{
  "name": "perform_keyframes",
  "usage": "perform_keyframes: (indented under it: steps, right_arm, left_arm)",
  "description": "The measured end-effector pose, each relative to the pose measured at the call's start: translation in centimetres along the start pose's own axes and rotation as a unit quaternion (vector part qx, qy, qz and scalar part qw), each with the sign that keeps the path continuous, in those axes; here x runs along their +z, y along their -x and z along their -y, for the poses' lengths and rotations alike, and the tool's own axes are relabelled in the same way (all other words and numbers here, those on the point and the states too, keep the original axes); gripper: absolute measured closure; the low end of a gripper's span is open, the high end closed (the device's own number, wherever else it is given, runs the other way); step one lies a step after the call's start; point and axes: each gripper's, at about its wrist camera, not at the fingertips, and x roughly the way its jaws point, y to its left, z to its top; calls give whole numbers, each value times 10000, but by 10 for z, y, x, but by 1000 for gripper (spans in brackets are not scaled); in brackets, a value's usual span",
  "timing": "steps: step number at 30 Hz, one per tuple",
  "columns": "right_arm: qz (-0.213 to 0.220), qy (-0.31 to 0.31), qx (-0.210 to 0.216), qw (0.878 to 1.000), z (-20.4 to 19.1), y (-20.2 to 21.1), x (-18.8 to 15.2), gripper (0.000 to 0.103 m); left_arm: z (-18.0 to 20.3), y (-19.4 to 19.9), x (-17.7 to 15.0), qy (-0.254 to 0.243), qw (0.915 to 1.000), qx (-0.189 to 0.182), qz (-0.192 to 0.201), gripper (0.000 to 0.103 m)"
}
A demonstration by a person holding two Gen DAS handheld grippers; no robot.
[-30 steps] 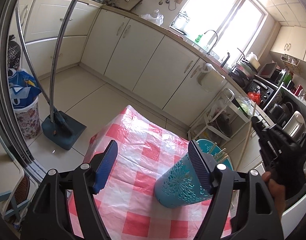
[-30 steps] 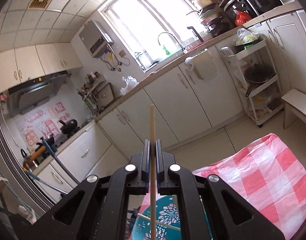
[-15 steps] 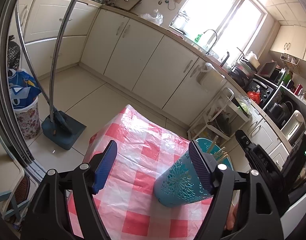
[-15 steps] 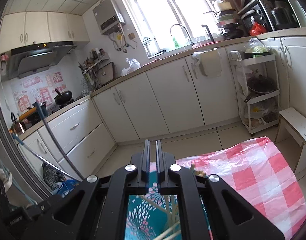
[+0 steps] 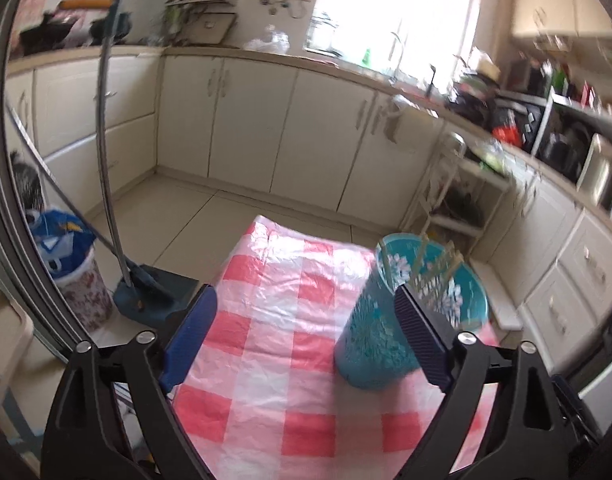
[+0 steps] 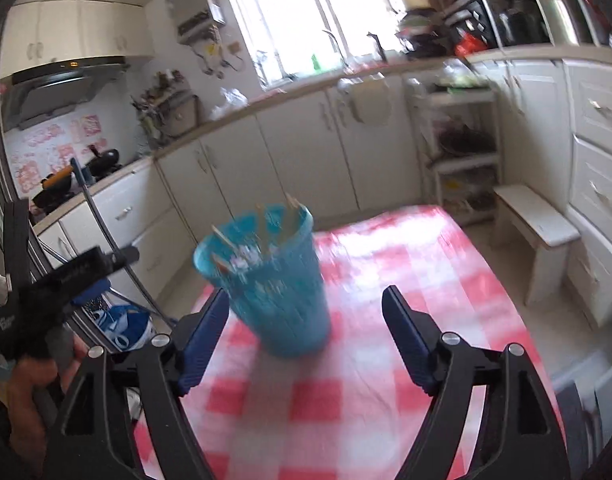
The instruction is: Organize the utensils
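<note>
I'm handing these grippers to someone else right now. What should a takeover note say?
Left gripper: open, empty, the holder just off its right finger.
Right gripper: jaws have just been opening, nothing between them.
Teal utensil holder: upright on the red-checked tablecloth, chopsticks standing inside.
Done: chopsticks are in the holder.
Left: no loose utensils show on the cloth; check beyond these views before stopping.

Both jaws have just been opening: the left hand-held gripper [image 5: 306,336] and right hand-held gripper [image 6: 306,338] gape wide, gripping nothing.
</note>
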Motion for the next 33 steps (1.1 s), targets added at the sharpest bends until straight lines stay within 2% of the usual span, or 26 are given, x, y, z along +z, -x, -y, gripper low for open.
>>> perform_keyframes:
  steps: [2,5,15,19,22,25,29,33]
  right_arm:
    - [-241,-84,-134,9996,4,11,-11,19]
    - [-448,58,-148,9989,-3,34,-24,15]
    - [-481,231,33,9986,-34,99,-36,8]
    - [-550,353,-34,9979,-48,125,-40,8]
    - [-619,429,-153,9970,-57,145,-43,8]
    - [-719,424,-191,9963,-65,171,-48,8]
    - [-767,352,-39,9964,-75,212,-58,8]
    - [-798,420,-176,9958,-87,246,-74,8]
  left_arm:
    - [10,15,-12,-295,9995,89,-116,11]
    - [17,48,-29,-442,9988,173,-113,8]
    - [24,150,-56,-960,9929,668,-200,8]
    - [26,192,-64,-1064,9923,587,-243,8]
    - [24,224,-68,-921,9938,497,-385,8]
    - [22,259,-73,-867,9941,198,-628,8]
    - [30,303,-86,-1161,9916,85,-566,8]
    - [31,343,-109,-1170,9919,175,-463,8]
